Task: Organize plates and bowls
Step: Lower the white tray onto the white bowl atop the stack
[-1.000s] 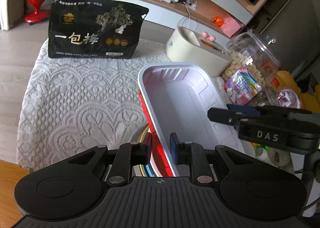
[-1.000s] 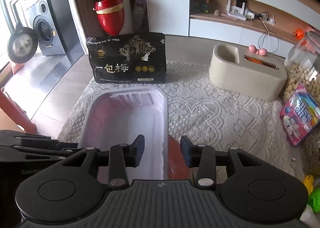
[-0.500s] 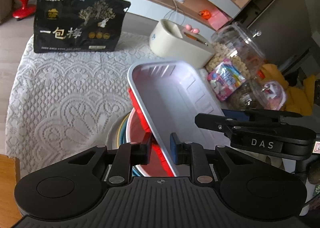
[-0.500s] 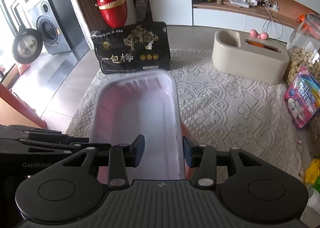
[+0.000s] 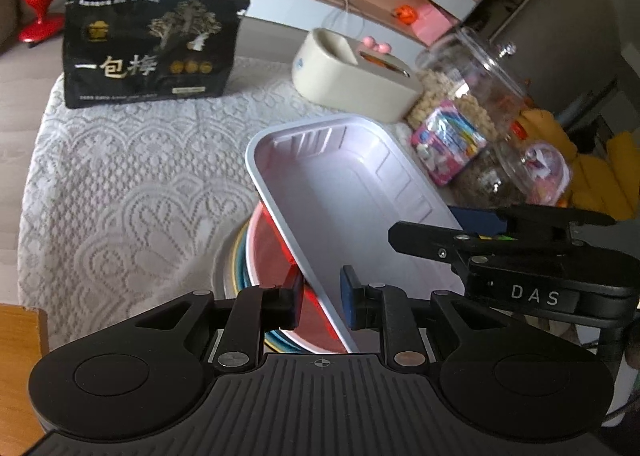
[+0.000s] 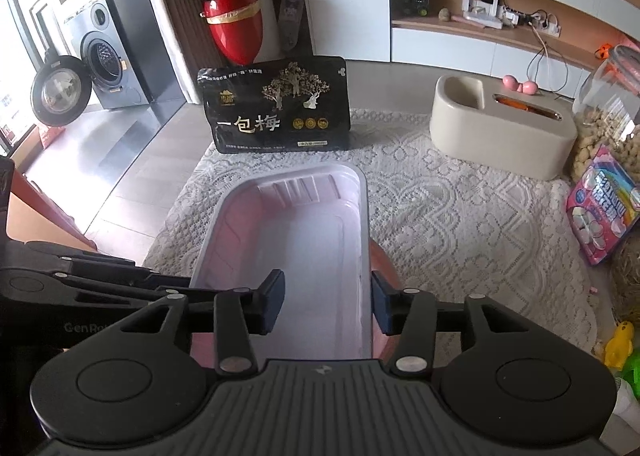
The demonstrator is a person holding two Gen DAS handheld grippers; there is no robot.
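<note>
Left claw [image 5: 320,298] pinched the near left rim of the white rectangular tray [image 5: 352,192], tilted over the stacked plates [image 5: 260,256], long axis running toward the black snack bag [image 5: 152,52], while the right claw [image 6: 327,302], jaws just opening, straddled its right wall without gripping.

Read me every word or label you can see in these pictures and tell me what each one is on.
"一包梅": large print on the black snack bag.
"DAS": on the right gripper, seen from the left wrist view.
"GenRo…", cut off: on the left gripper, seen from the right wrist view.
Small print on the bag and the pink candy packet: too blurred to read.
</note>
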